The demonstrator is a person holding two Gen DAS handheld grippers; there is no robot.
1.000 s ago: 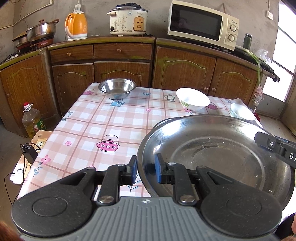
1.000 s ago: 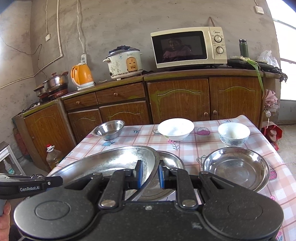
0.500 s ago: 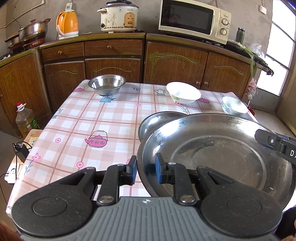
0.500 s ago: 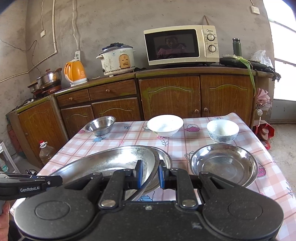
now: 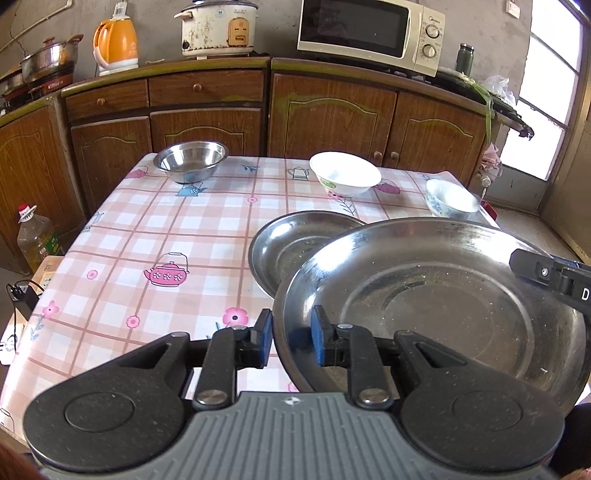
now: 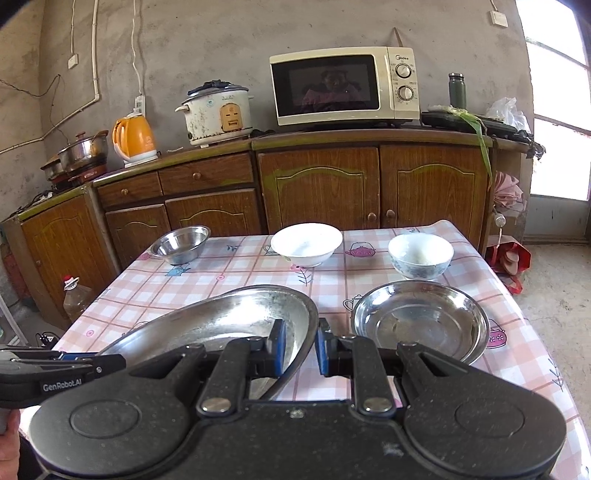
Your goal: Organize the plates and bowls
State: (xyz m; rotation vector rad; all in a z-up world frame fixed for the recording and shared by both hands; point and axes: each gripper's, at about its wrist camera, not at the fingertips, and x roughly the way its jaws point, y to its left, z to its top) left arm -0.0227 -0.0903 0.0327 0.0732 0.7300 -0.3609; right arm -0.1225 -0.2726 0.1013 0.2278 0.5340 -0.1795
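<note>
Bright daylight from blown-out window (image 6: 554, 110) at right, sharp focus, fisheye-curved edges

Plates (image 6: 419, 321) before bowls (image 6: 306, 243) — on table (image 5: 155, 236)

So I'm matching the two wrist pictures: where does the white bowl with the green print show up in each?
Left wrist view: the white bowl sits upper centre-right, near the table's far edge, beyond the steel plates.
Right wrist view: the white bowl sits at centre, near that same far edge.
Shared landmark: the microwave stands on the counter behind it in both.
</note>
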